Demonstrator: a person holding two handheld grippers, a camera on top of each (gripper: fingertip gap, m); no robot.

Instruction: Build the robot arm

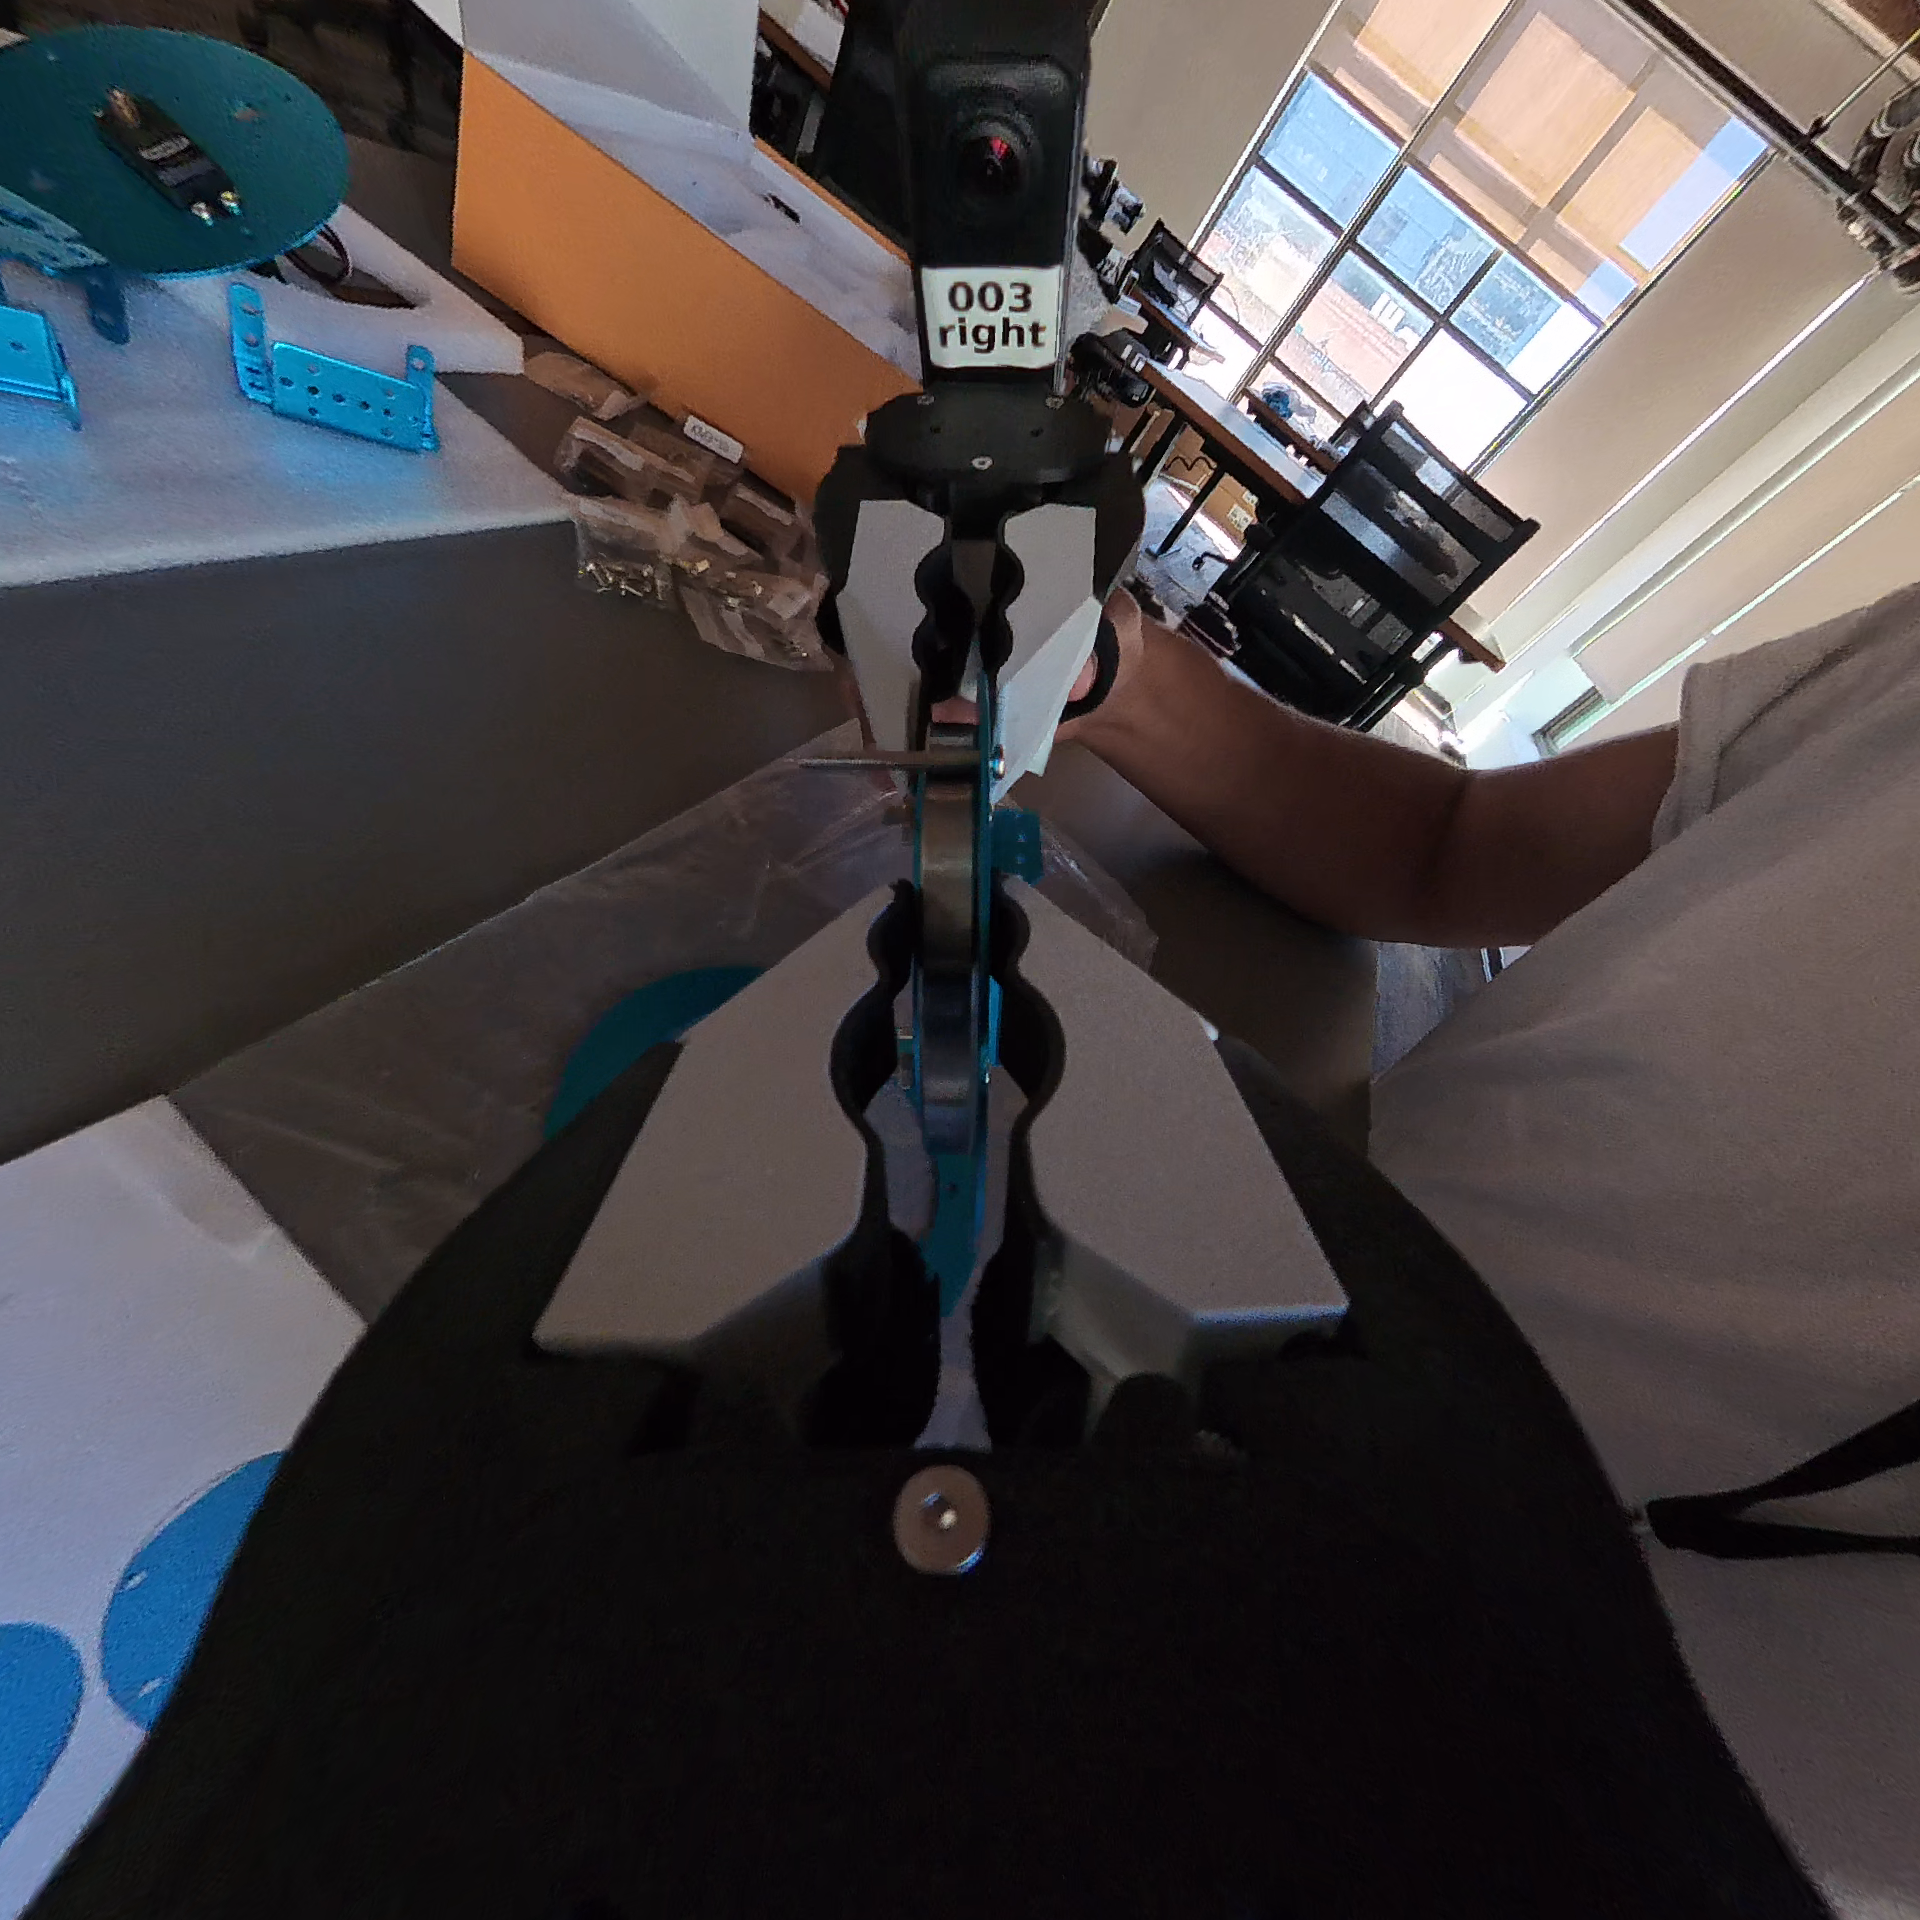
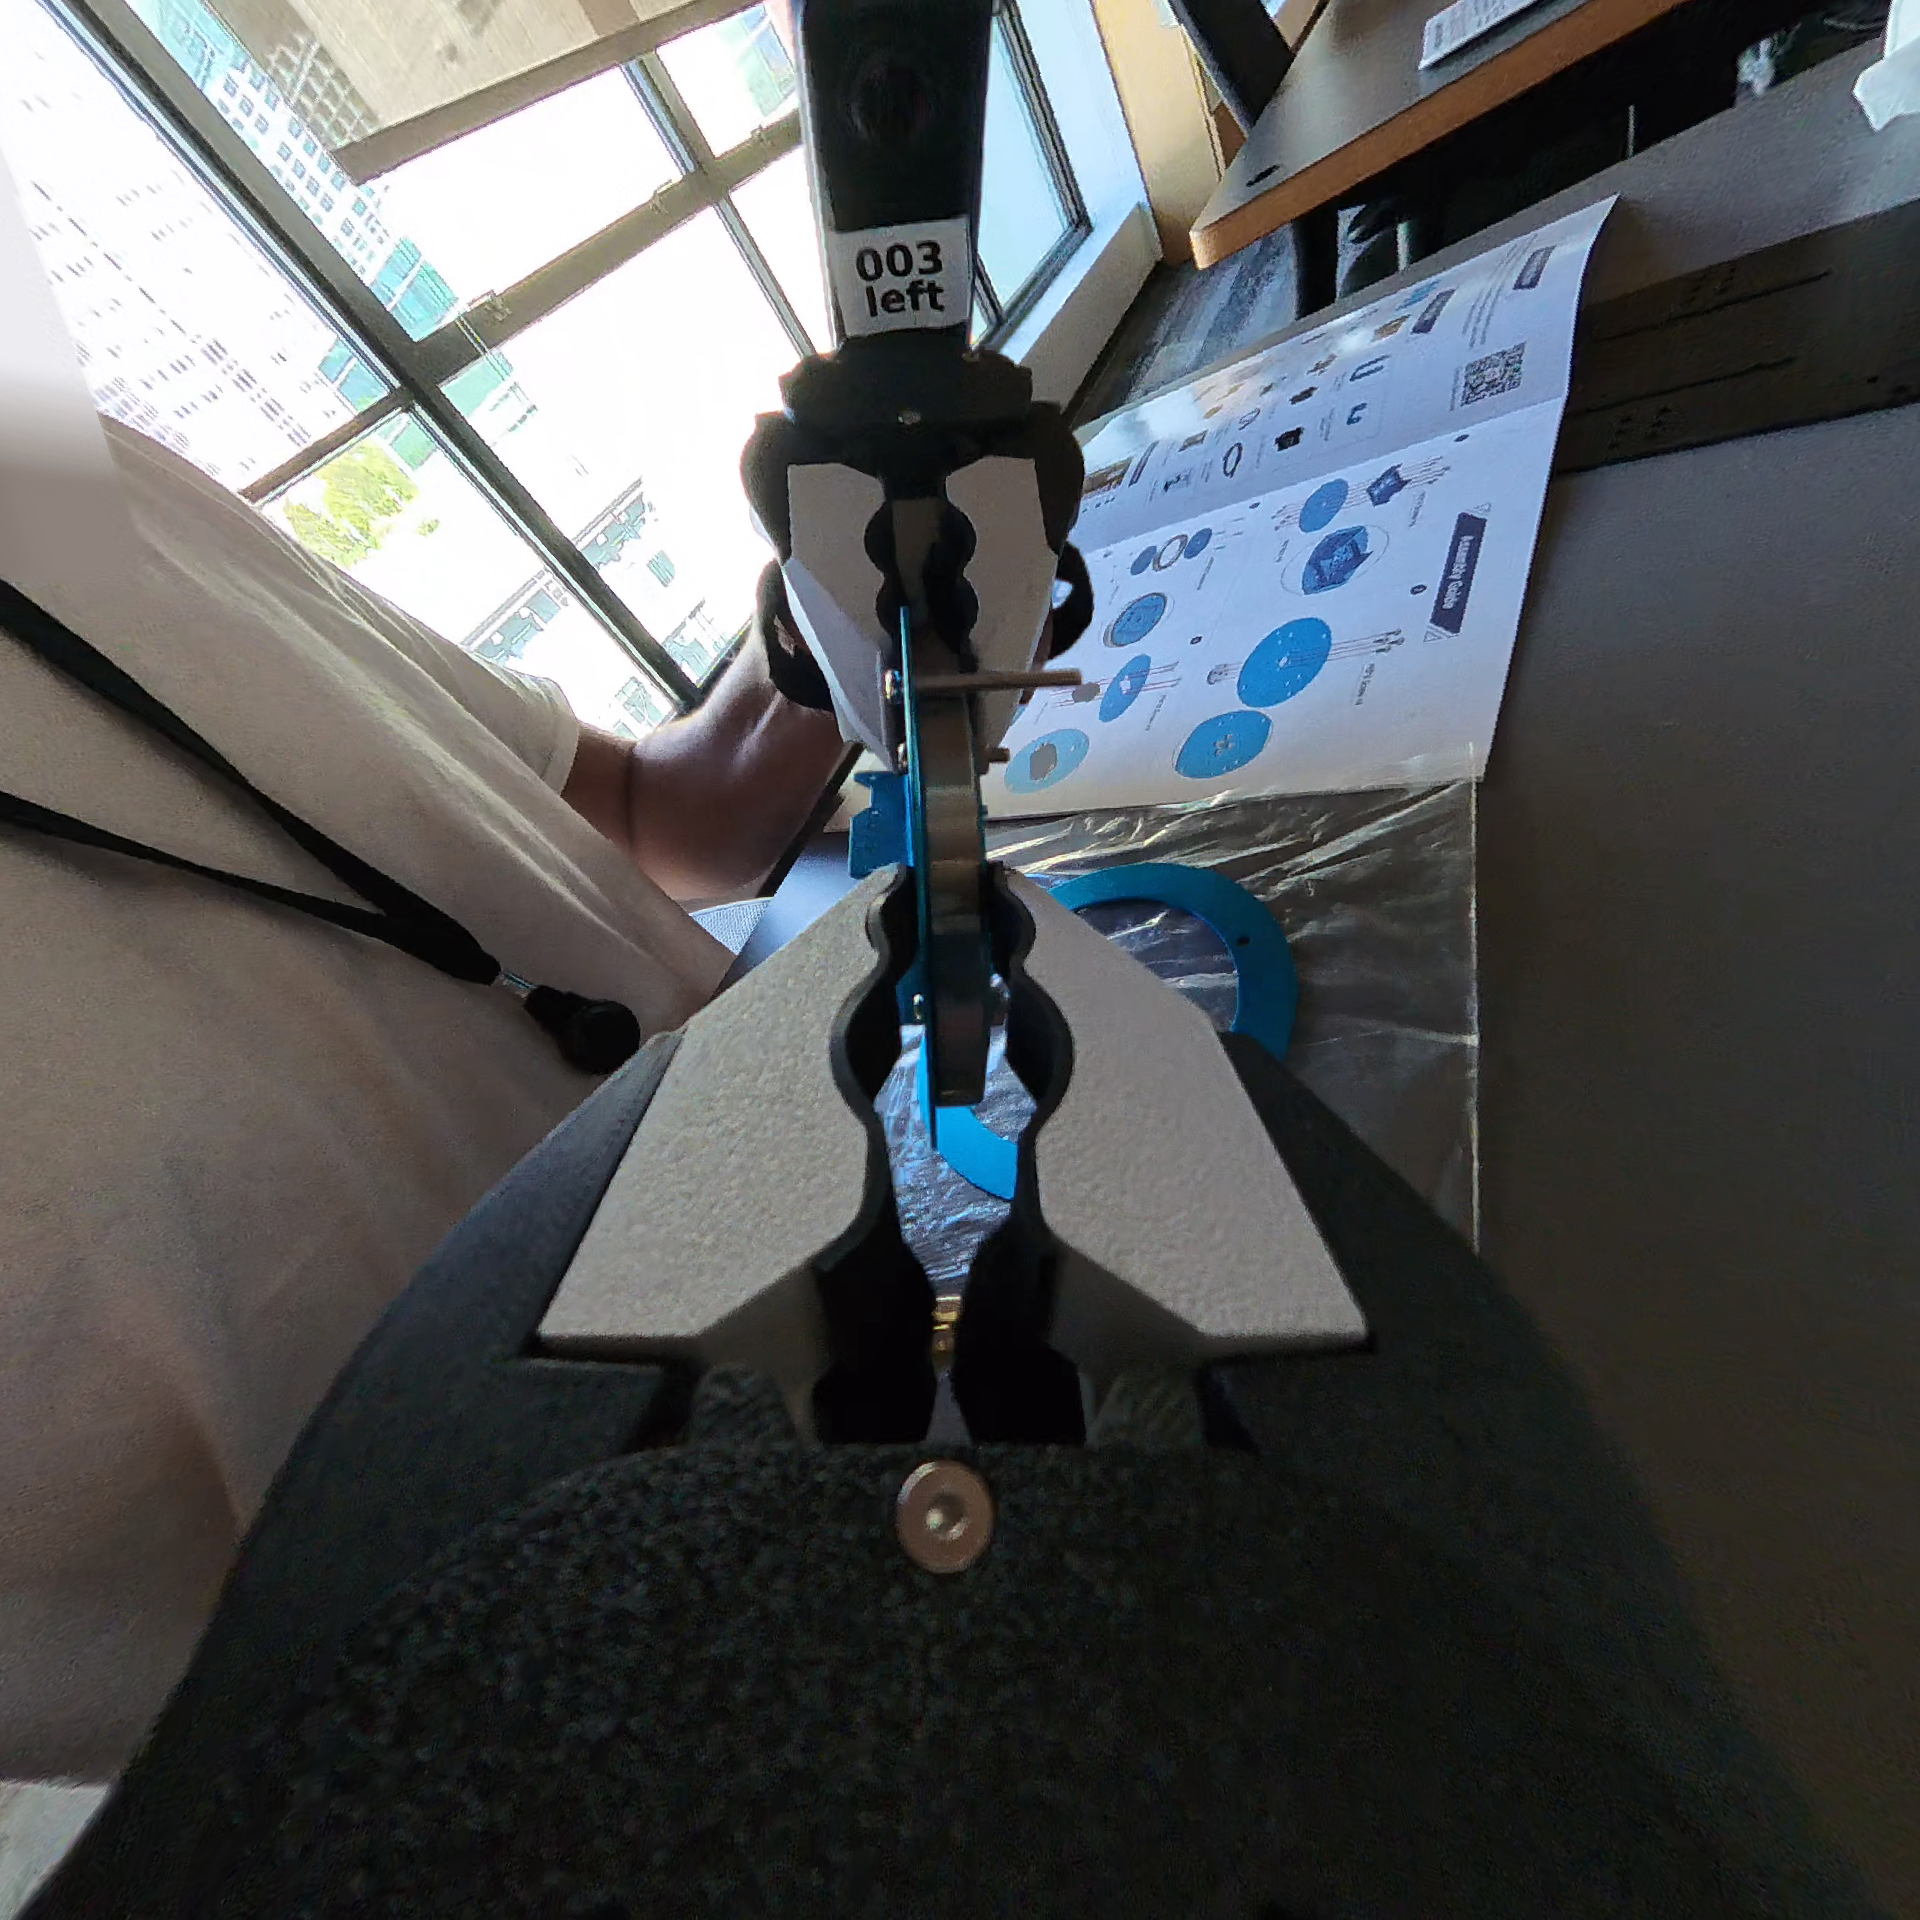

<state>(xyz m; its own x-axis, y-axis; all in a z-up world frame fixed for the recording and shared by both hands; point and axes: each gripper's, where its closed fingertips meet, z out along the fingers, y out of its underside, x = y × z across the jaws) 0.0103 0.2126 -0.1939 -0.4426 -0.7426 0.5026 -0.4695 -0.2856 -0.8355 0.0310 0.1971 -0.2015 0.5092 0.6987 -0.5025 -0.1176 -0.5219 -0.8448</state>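
Two grippers (image 1: 948, 935) (image 2: 940, 914), one blue disc assembly (image 2: 935, 831).

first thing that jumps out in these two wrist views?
The two claws facing each other nose to nose, left claw and right claw both shut on one blue disc assembly seen edge-on between them. Next, the blue ring on clear plastic film under it, beside an illustrated instruction sheet.
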